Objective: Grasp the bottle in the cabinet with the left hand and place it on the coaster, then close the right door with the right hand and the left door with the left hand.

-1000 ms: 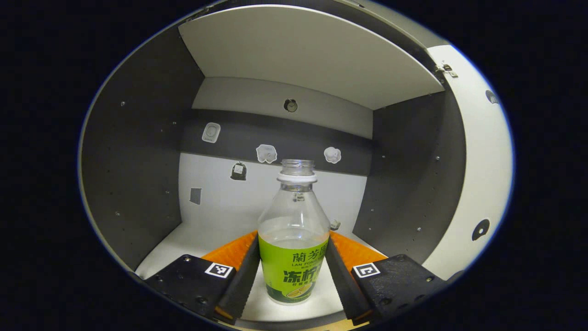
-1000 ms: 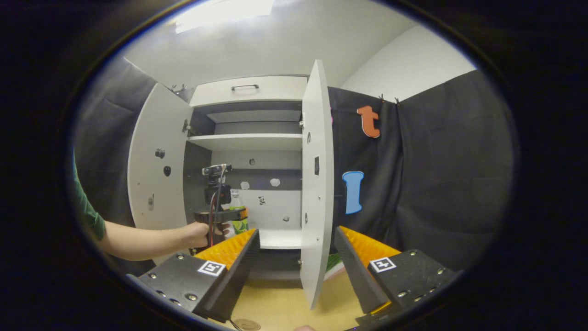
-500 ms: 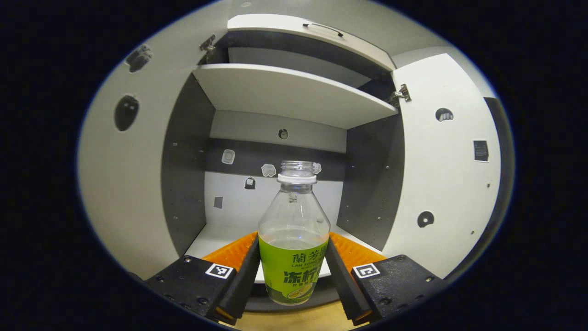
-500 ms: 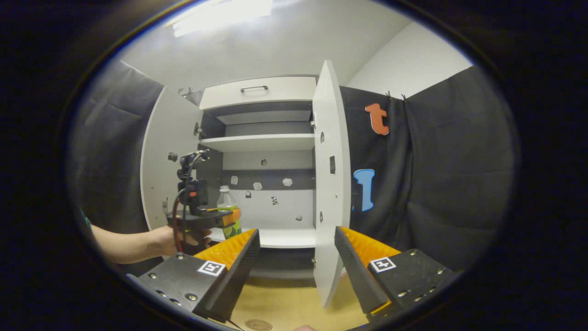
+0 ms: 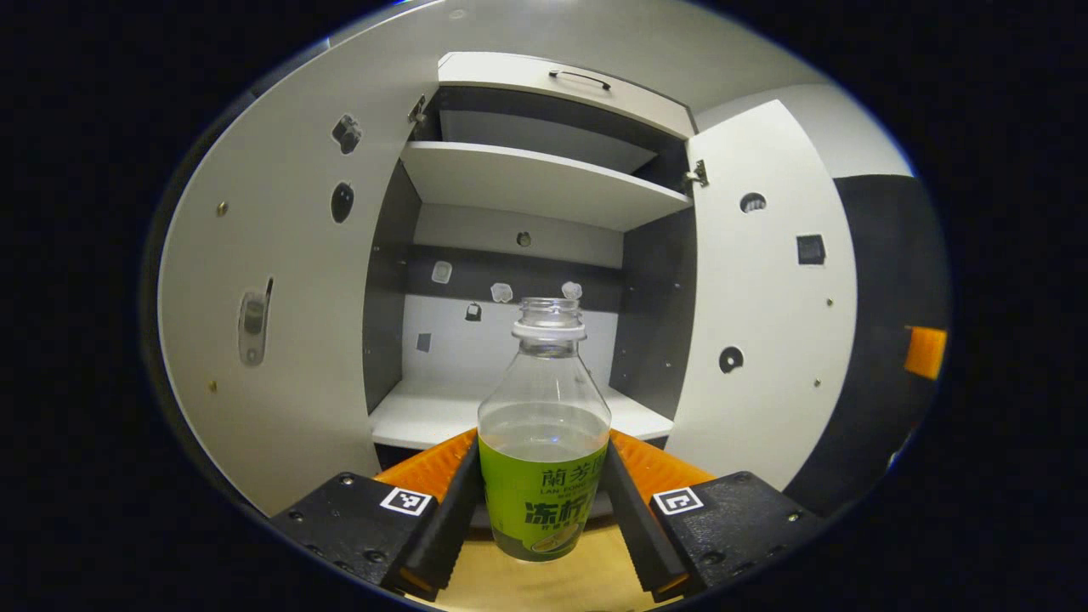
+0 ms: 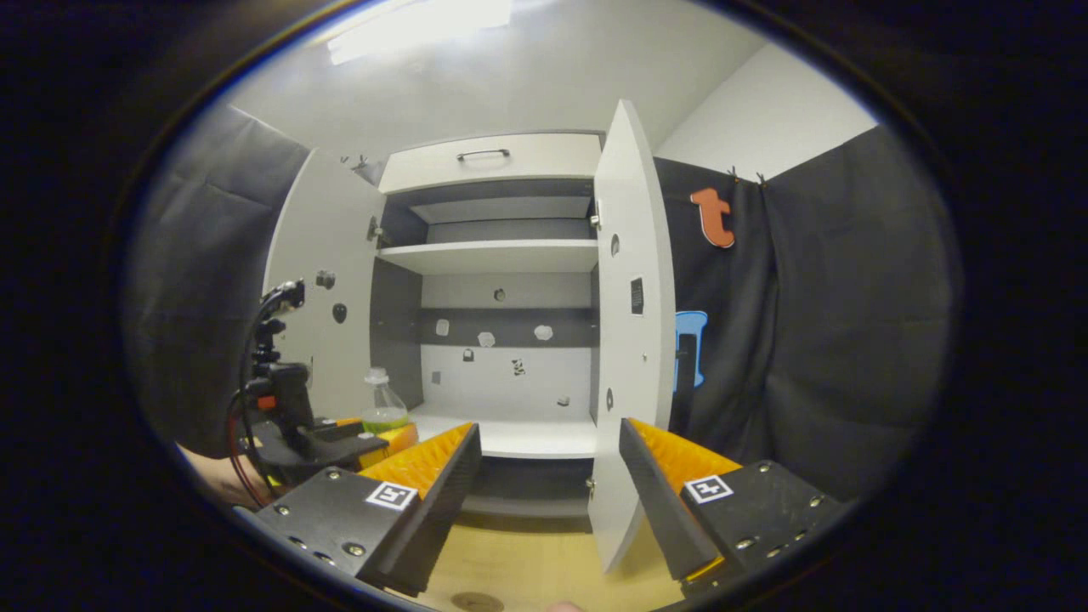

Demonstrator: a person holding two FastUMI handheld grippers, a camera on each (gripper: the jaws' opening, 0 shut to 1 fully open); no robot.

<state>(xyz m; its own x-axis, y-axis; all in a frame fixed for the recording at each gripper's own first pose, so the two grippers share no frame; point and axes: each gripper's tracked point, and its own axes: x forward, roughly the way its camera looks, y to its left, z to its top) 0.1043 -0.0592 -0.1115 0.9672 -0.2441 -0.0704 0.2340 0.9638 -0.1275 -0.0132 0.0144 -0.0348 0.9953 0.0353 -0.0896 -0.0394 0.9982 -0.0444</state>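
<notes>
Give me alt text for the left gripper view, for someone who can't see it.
The left gripper is shut on an uncapped bottle with a green label, held upright in front of an open cabinet. Both white doors stand open, and the lower shelf behind the bottle is bare.

A clear bottle (image 5: pixel 544 425) is wearing a bright green label with dark green and white lettering, a white cabinet (image 5: pixel 544 178) is showing dark grey inner walls with small stickers, and the table (image 6: pixel 518 565) is looking pale wood-yellow.
</notes>
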